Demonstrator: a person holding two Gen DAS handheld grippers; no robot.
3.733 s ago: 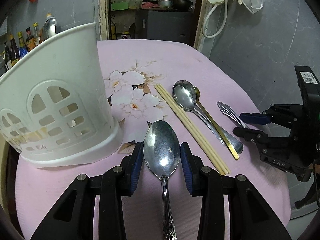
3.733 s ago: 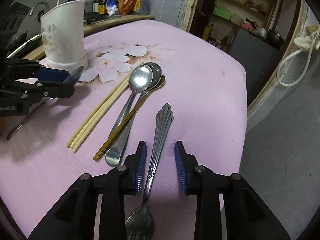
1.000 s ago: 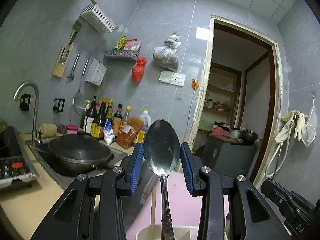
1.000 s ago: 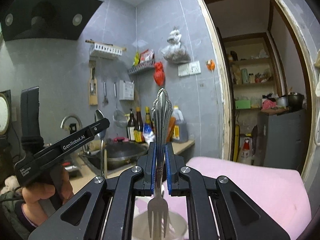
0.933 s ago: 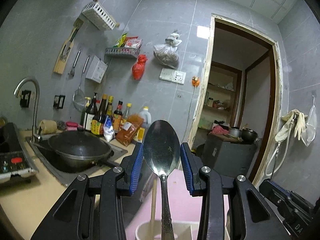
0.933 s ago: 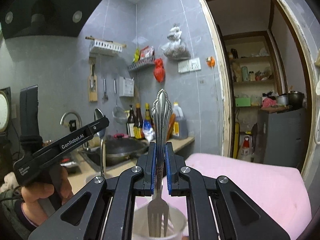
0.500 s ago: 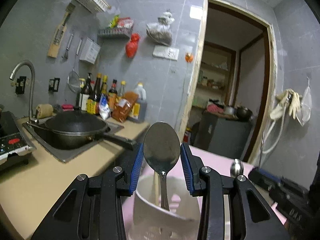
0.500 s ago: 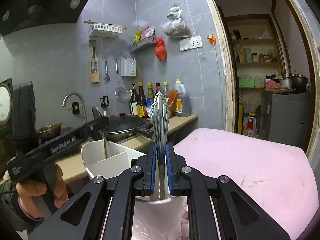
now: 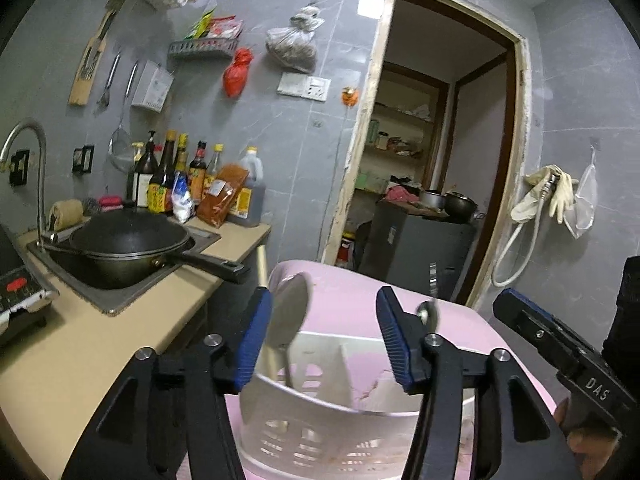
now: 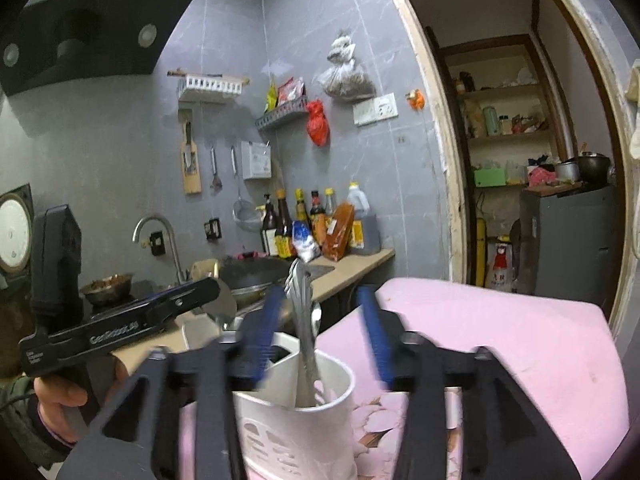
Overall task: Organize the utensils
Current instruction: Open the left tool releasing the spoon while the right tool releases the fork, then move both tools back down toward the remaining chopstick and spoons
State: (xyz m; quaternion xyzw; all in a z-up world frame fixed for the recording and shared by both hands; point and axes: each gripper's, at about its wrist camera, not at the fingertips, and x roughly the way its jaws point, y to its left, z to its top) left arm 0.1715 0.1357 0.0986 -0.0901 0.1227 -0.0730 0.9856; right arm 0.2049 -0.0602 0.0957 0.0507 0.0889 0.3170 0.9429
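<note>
White plastic, the holder (image 9: 320,412) is sitting on the pink surface (image 9: 352,304) just below the left tongs (image 9: 324,340) in the left wrist view. These tongs are standing wide open, gripping nothing. A spoon (image 9: 290,316) is leaning bowl-up in the holder's left compartment, close beside the left blue pad (image 9: 254,340) though free of it. A pale stick, perhaps a chopstick (image 9: 262,266), is rising behind the spoon. A second spoon tip (image 9: 427,313) is poking up past the right pad. The right tongs (image 9: 560,360) are showing at the right edge, seen side-on. A black wok (image 9: 128,240) is resting in the sink on the tan counter to the left.

In the right wrist view, the right tongs (image 10: 320,340) are also standing open, blurred, with their blue pads clear of everything. A fork (image 10: 302,328) is standing handle-up in the holder (image 10: 296,420), leaning between the pads without touching them; a spoon bowl is peeking out just behind its handle. The left tongs (image 10: 212,292) are reaching in from the left, held by a hand (image 10: 60,404); the spoon bowl (image 10: 222,306) is showing at their tip. The holder is sitting on the surface (image 10: 500,340), near its left edge.
</note>
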